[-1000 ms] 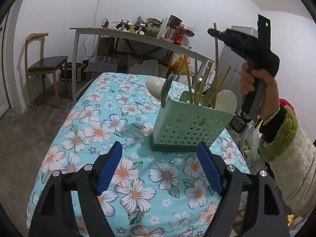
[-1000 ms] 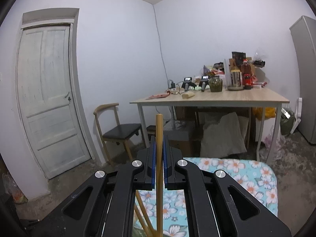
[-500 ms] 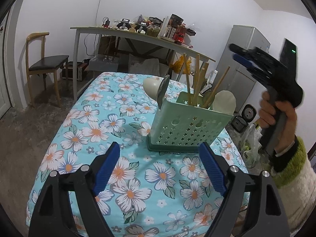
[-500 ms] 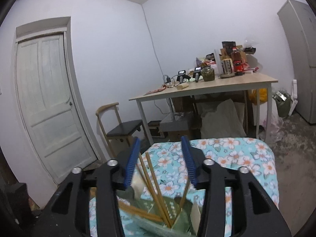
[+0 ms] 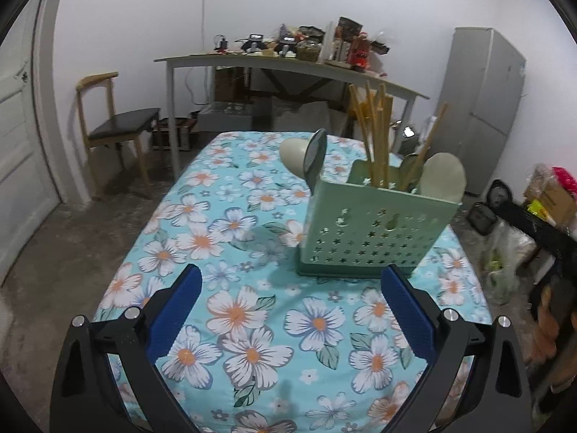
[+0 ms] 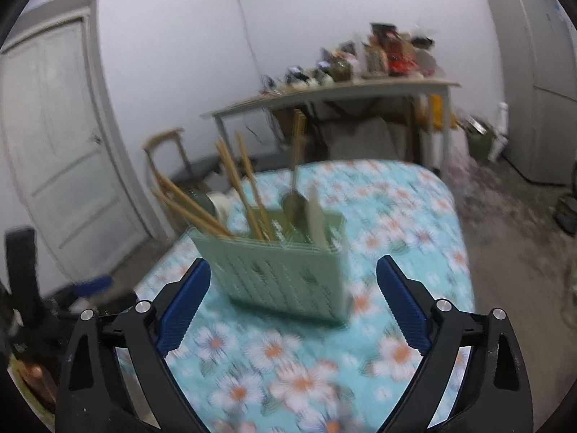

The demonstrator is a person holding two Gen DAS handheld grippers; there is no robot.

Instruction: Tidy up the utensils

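Note:
A pale green perforated utensil holder (image 5: 375, 234) stands upright on the flowered tablecloth (image 5: 230, 238). Several wooden chopsticks (image 5: 375, 137), pale spoons (image 5: 445, 178) and a dark spoon (image 5: 314, 155) stick out of it. My left gripper (image 5: 290, 305) hovers over the cloth in front of the holder, its jaws opening wide with nothing between them. In the blurred right wrist view the holder (image 6: 285, 270) with its chopsticks (image 6: 238, 187) sits just beyond my right gripper (image 6: 290, 301), whose jaws are opening and hold nothing.
A long table (image 5: 274, 63) crowded with bottles and devices stands at the back wall. A wooden chair (image 5: 115, 130) is at the left by a white door (image 6: 61, 144). A grey fridge (image 5: 487, 104) stands at the right. Bags and boxes (image 5: 541, 198) lie on the floor.
My right gripper let go of the chopstick into the holder, opened wide and dropped down toward the table. My left gripper opened wider and drew back slightly. The right hand left the upper left-wrist view.

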